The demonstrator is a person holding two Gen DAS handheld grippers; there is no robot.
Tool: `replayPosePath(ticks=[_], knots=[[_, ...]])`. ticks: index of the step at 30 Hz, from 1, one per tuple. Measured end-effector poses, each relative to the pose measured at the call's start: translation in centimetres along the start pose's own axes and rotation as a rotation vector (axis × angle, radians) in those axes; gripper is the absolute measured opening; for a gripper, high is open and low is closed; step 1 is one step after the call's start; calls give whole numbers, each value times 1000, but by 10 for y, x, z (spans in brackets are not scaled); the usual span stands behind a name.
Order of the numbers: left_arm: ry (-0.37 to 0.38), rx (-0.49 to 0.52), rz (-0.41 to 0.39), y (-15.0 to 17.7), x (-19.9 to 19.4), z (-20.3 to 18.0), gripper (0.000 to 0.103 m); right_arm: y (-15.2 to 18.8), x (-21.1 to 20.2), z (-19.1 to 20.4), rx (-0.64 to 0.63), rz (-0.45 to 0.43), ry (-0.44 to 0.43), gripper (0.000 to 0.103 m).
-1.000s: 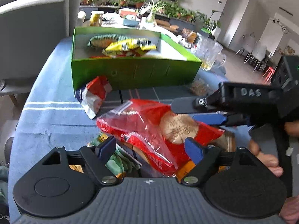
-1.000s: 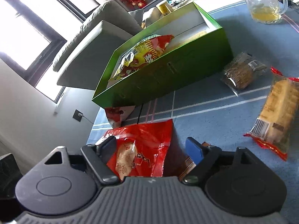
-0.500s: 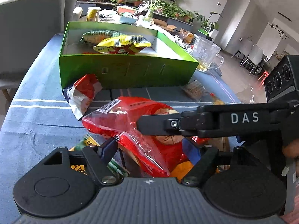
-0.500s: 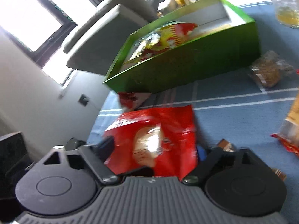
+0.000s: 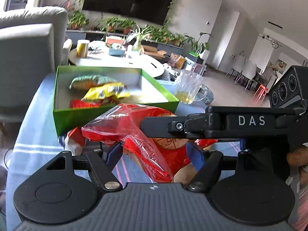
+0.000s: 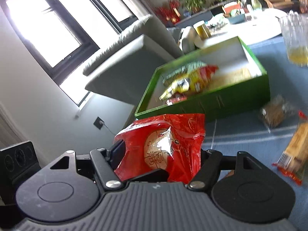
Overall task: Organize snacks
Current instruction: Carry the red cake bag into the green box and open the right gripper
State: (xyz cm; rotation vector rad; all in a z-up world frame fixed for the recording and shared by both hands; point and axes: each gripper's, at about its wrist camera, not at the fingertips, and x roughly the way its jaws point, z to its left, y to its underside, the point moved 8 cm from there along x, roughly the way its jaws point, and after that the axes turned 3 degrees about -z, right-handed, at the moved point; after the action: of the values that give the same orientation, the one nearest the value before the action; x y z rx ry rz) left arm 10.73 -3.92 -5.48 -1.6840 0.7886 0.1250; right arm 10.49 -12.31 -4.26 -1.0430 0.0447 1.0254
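While the red snack bag (image 6: 163, 146) is gripped by both closing grippers, right gripper (image 6: 157, 154) and left gripper (image 5: 154, 154), it must next be carried over the green box (image 5: 65, 119) near the table's far edge and released.

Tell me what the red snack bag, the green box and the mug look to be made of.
Red snack bag: thin glossy plastic film, judging by its crinkles, bright glare and a see-through edge.
Green box: probably coated cardboard, with thin straight walls, a smooth green outside and a plain white inside.
Mug: clear glass or hard plastic with a ribbed, faceted surface; yellow liquid shows through at the bottom.
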Motion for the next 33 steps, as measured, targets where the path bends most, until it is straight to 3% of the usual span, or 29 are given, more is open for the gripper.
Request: replayPosePath(ticks=[16, 24, 33], knots=[[9, 36, -28, -40, 27, -2, 69, -39, 6, -9, 9, -66, 10, 59], [30, 66, -53, -91, 84, 8, 70, -94, 26, -35, 28, -128, 37, 59], [57, 58, -11, -116, 159, 26, 70, -136, 64, -84, 64, -146, 85, 59]])
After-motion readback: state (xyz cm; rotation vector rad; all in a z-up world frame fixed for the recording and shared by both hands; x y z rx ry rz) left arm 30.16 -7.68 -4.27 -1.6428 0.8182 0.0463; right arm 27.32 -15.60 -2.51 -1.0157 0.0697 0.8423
